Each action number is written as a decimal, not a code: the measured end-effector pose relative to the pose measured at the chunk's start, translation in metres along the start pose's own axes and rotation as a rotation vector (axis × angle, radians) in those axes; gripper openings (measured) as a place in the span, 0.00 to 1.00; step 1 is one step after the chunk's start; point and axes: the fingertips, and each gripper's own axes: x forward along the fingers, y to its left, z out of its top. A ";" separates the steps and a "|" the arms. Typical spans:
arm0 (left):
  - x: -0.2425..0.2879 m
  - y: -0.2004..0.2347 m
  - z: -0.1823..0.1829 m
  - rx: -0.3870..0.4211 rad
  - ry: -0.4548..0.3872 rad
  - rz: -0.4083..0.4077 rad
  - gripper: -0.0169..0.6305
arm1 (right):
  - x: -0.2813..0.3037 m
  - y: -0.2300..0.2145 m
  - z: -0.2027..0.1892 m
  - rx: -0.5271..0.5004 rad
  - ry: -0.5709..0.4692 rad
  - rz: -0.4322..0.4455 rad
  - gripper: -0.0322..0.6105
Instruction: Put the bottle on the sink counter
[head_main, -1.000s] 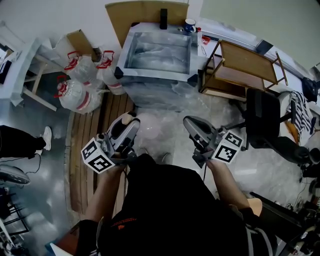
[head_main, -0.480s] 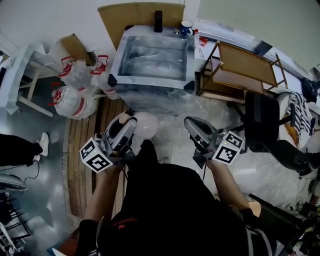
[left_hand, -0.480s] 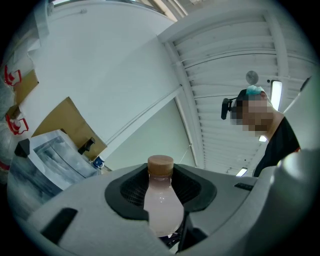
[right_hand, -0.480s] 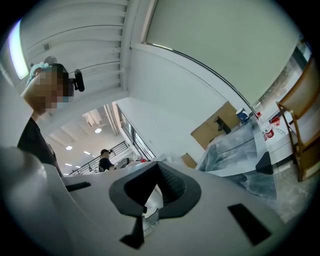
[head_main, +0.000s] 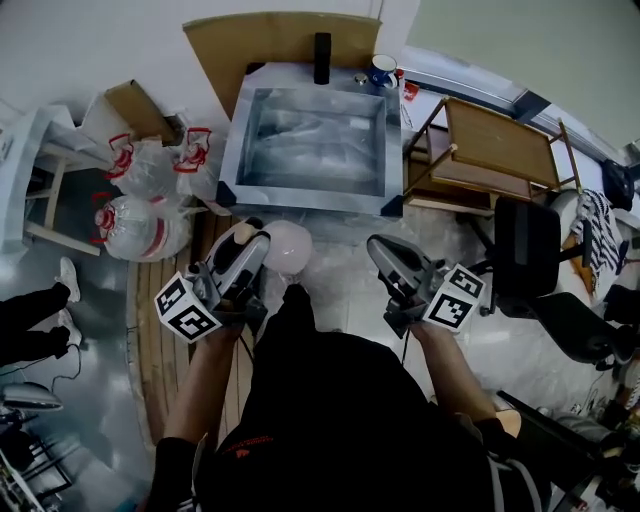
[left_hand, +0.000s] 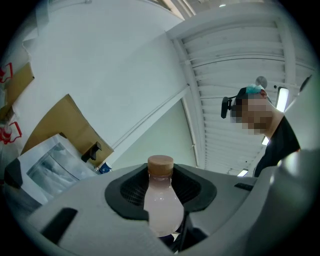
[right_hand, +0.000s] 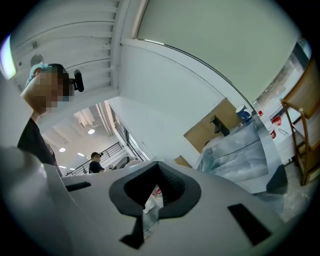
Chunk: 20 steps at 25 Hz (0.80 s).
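Pale pink bottle (left_hand: 161, 200) with tan cap, pinched at the body between the dark pads of left tool (head_main: 247, 243). Cap end pointing away from the tool's camera. Carried in the air just short of the sink's near edge, not touching it.

Right tool (head_main: 381, 252): jaws pressed together, nothing between them. Held beside the left tool and apart from it, marker cube toward the person.

Steel sink (head_main: 232, 150): rectangular basin set in a table, wrapped in clear plastic film, black corner guards on the near corners. Black upright fitting (head_main: 322, 55) at the middle of the back rim. Blue and white mug (head_main: 381, 70) at the back right corner.

Brown cardboard sheet (head_main: 265, 35) leaning on the wall behind the sink.

Clear plastic bags (head_main: 140, 215) with red print, bunched on the floor left of the sink.

Wooden rack (head_main: 495, 150) standing right of the sink, touching or just beside it.

Black chair (head_main: 528, 245) near the rack, at the right.

Wooden slats (head_main: 165, 300) on the floor under the left tool.

Second person's legs (head_main: 30, 320) at the left edge, one white shoe showing.
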 end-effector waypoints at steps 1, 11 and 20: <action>0.003 0.009 0.006 -0.001 0.004 -0.001 0.24 | 0.010 -0.005 0.004 0.001 -0.001 -0.002 0.05; 0.038 0.124 0.074 -0.024 0.056 -0.003 0.24 | 0.125 -0.059 0.038 0.025 0.002 -0.048 0.05; 0.064 0.199 0.106 -0.064 0.103 -0.028 0.24 | 0.187 -0.096 0.062 0.035 0.006 -0.113 0.05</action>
